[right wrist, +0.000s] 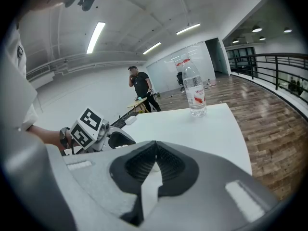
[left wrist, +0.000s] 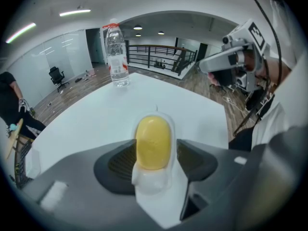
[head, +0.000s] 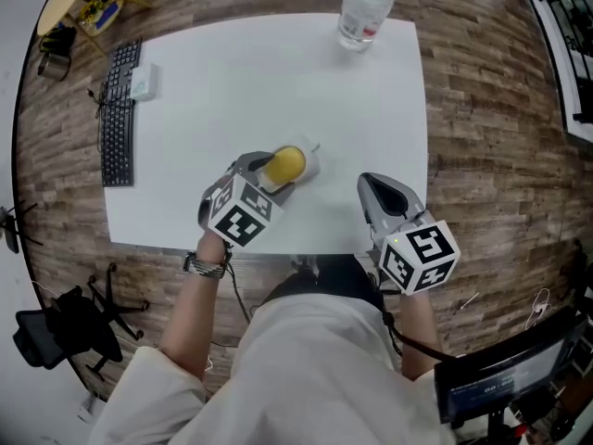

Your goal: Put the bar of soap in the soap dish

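Note:
A yellow bar of soap [head: 286, 163] lies in a small white soap dish [head: 309, 161] near the front middle of the white table [head: 232, 82]. My left gripper [head: 276, 171] reaches in from the near left. In the left gripper view its dark pads [left wrist: 119, 161] press against both sides of the soap [left wrist: 153, 141], and the dish [left wrist: 153, 182] shows under and around it. My right gripper [head: 369, 184] hovers at the table's front edge, to the right of the dish. It is shut [right wrist: 154, 154] with nothing between the pads.
A clear water bottle [head: 364, 7] stands at the table's far edge. A black keyboard [head: 118, 114] with a small white object [head: 144, 82] on it lies along the left edge. An office chair [head: 65, 327] stands on the floor at the near left. A person [right wrist: 139, 88] stands far off.

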A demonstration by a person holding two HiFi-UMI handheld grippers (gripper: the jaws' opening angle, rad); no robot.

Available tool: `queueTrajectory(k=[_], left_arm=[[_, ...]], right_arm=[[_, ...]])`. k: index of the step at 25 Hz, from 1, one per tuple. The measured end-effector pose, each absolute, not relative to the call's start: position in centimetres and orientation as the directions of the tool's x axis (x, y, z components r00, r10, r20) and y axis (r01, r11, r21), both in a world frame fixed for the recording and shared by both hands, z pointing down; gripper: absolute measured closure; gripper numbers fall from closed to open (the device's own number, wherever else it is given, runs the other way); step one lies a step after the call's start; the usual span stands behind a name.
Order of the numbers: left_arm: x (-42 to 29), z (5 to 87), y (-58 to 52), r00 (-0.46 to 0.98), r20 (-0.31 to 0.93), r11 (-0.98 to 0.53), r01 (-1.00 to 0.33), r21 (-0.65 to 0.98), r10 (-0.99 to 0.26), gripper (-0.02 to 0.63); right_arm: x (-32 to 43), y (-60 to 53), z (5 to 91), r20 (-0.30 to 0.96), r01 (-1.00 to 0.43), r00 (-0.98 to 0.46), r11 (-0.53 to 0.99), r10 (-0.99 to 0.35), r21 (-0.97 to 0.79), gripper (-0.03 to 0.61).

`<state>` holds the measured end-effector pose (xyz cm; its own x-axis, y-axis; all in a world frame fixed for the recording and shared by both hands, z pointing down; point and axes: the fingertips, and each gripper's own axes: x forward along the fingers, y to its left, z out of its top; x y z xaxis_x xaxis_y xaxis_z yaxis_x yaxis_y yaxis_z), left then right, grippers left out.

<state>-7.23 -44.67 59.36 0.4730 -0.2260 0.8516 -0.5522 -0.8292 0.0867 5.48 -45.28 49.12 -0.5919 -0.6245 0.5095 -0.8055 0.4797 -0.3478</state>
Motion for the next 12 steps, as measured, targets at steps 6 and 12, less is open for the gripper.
queueTrajectory(k=[6,12], left_arm=[[-7.1,58.8,-44.7,0.481,0.843,-0.822,-0.563,0.088,-0.239,0.336],[-7.6,58.3,-44.7,0.474,0.842,-0.808,-0.583,0.08,-0.259,0.351]], right_arm=[[5.6,-45.3,48.7,0.506,-0.805,-0.592,0.486,-0.627,-0.34,0.575],[5.3,-45.2,48.3,0.498,-0.803,-0.595,0.494,-0.631,-0.334,0.575]])
